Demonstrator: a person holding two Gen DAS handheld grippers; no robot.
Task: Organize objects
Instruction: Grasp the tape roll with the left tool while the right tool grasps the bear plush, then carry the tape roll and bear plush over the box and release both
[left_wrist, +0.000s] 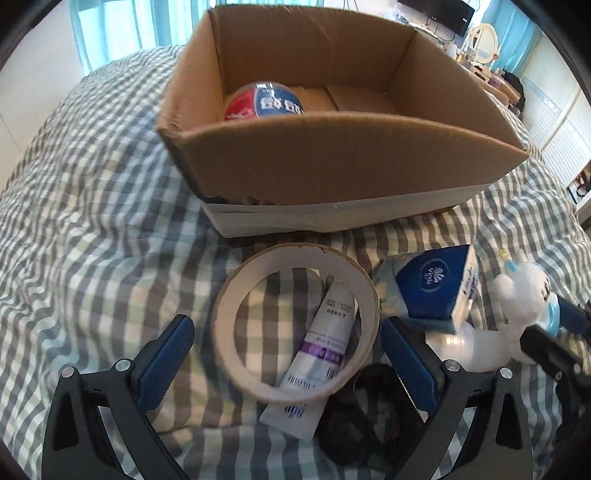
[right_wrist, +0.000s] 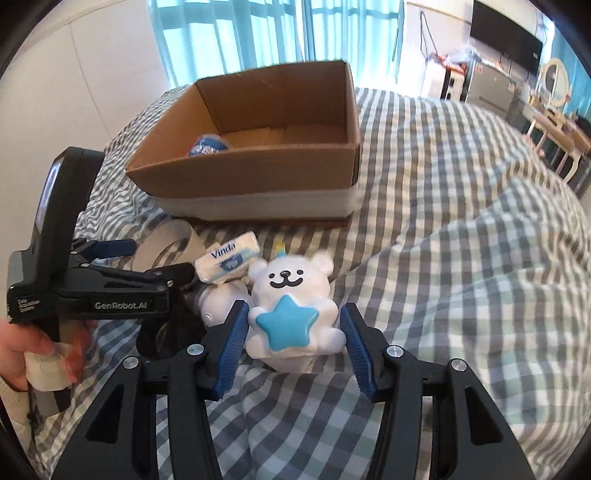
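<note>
low in the left wrist view: left gripper (left_wrist: 286, 341), jaws wide either side of a tape ring (left_wrist: 295, 325) lying over a white tube (left_wrist: 321, 354). bottom centre of the right wrist view: right gripper (right_wrist: 293, 328), jaws wide around a white plush bear (right_wrist: 291, 306), not clamped. upper centre: cardboard box (right_wrist: 258, 173) on the checked bedspread (right_wrist: 461, 258), a ball (left_wrist: 264, 101) inside.

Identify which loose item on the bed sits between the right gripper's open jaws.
The white bear plush with the blue star. The tape roll, tissue pack and tube lie further left, beside the left gripper.
</note>
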